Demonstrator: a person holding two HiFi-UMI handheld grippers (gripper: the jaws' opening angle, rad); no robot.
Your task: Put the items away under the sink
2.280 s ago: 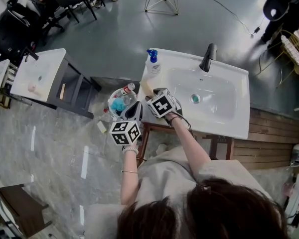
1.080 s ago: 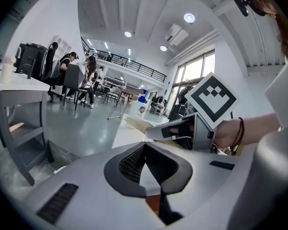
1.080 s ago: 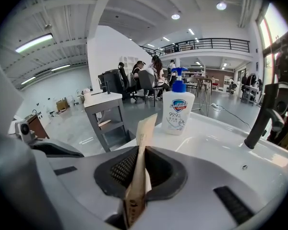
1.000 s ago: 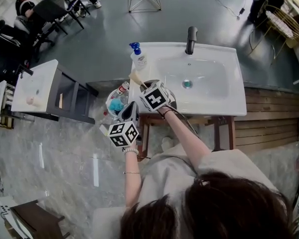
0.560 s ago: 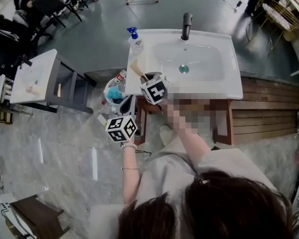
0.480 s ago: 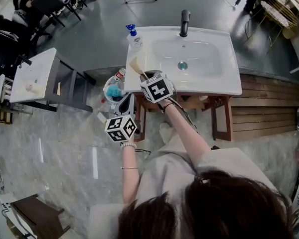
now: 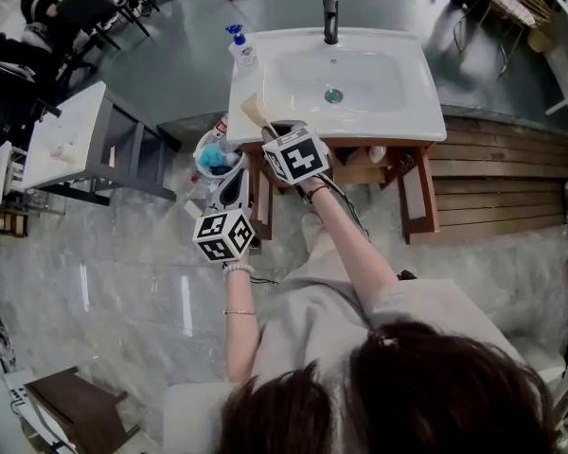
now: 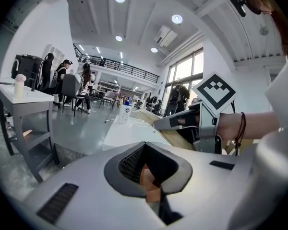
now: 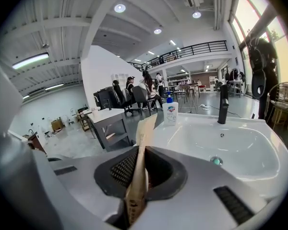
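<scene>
The right hand-held gripper [image 7: 273, 132] is clenched on a flat tan paper packet [image 7: 256, 112], pinched low on its length, so most of it stands free above and ahead of the jaws; its own view shows the pads tight on both faces. Beyond the packet's tip lies the white sink [image 7: 360, 74], with the soap bottle [image 7: 239, 47] further off and to the left; the wooden shelf [image 7: 355, 173] under the basin sits below and to the right of this gripper, so the packet is not yet stowed.

The left hand-held gripper [image 7: 237, 178] hangs lower and to the left, jaws drawn together with nothing I can identify held; an orange-brown sliver in the slit may be wood seen beyond. A white bucket [image 7: 201, 145] of bottles stands just ahead of it.

Likely troubles: the packet's long free end could catch the sink's front rim or the wooden frame on the way under, then buckle or slide out of the pads; the narrow grip gives little hold against twisting; the two grippers are close and could knock together; the left one could tip the bucket.
</scene>
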